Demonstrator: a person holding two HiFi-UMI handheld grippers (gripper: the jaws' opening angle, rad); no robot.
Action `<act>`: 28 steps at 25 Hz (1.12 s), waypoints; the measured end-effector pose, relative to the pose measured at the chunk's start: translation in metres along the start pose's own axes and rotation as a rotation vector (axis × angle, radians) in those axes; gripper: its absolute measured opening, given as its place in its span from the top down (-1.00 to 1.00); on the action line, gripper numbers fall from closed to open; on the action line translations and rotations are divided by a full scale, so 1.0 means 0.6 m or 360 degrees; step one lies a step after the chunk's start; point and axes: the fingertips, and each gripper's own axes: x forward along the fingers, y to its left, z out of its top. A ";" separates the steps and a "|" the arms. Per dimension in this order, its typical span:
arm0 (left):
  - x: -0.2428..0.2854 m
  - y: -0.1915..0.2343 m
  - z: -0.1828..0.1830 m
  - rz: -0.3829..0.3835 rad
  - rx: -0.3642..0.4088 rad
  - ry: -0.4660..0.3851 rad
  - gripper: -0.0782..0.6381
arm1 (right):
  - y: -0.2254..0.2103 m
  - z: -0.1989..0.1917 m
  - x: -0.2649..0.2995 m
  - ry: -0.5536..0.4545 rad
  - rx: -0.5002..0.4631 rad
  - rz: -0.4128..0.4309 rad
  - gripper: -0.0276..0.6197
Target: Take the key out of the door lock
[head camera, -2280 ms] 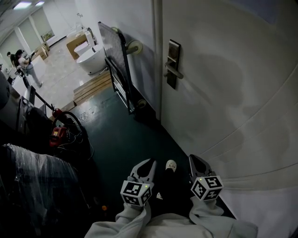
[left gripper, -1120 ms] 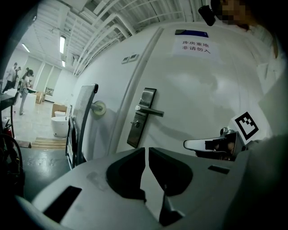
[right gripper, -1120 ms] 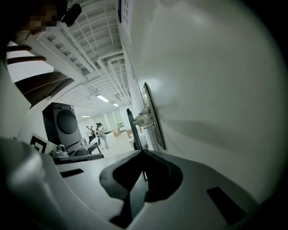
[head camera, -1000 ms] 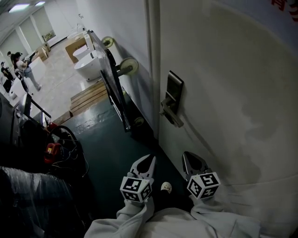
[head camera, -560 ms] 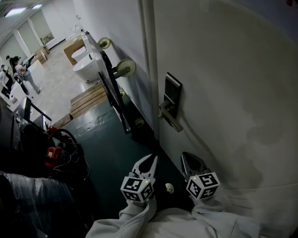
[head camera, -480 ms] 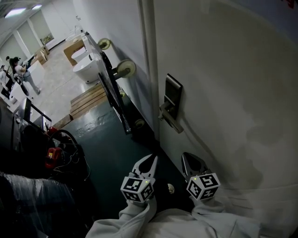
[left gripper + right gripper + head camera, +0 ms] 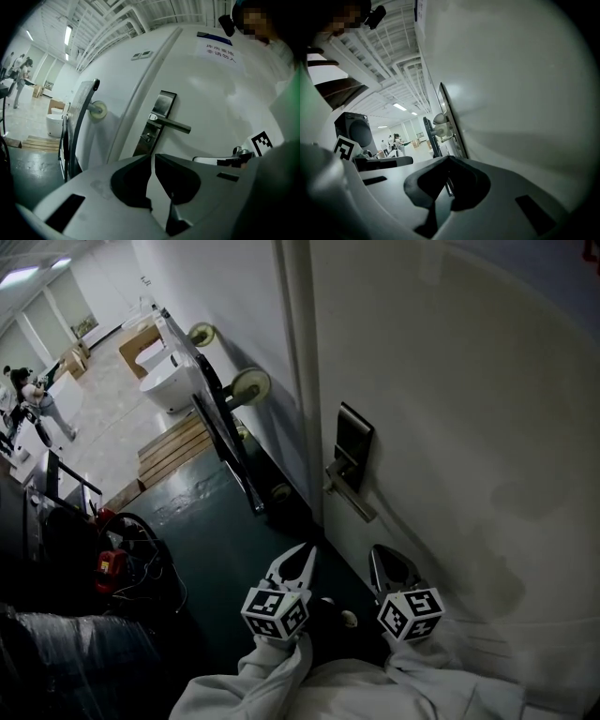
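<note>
Both sets of fingers (image 7: 298,566) hang below apparent key (image 7: 147,137).

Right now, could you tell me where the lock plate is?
In the head view the lock plate is near the left edge of the door, ahead of the right gripper, its lever handle jutting from the lower part.

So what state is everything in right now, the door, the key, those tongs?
Door: looks shut.
Handle: level, not pressed.
Key: small, seemingly inserted below the handle.
Left tongs: shut, empty.
Right tongs: shut, empty.
Trolley: stood on edge, wheels pointing sideways.
</note>
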 end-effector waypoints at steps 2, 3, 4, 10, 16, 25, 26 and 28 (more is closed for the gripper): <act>0.005 0.007 0.005 -0.0011 -0.0003 0.0019 0.69 | 0.005 0.004 0.006 -0.0006 0.0016 -0.0009 0.78; 0.007 0.009 0.006 -0.0021 -0.0005 0.0027 0.69 | 0.008 0.005 0.007 -0.0009 0.0017 -0.0014 0.78; 0.010 0.009 0.006 -0.0033 -0.0004 0.0036 0.69 | 0.009 0.005 0.008 -0.0011 0.0018 -0.0020 0.78; 0.039 0.015 0.006 -0.0130 0.0005 0.0062 0.69 | 0.000 -0.001 0.026 -0.0024 0.0044 -0.0081 0.78; 0.058 0.037 0.015 -0.0187 -0.0068 0.0056 0.69 | 0.000 0.001 0.048 -0.0047 0.0019 -0.0125 0.78; 0.081 0.057 0.025 -0.0249 -0.0311 0.0064 0.69 | -0.006 -0.002 0.061 -0.0036 0.0014 -0.0199 0.78; 0.083 0.058 0.026 -0.0261 -0.0345 0.0065 0.69 | -0.006 -0.002 0.062 -0.0032 -0.0002 -0.0210 0.78; 0.088 0.057 0.030 -0.0307 -0.0419 0.0063 0.69 | -0.009 -0.001 0.064 -0.0029 -0.0020 -0.0232 0.78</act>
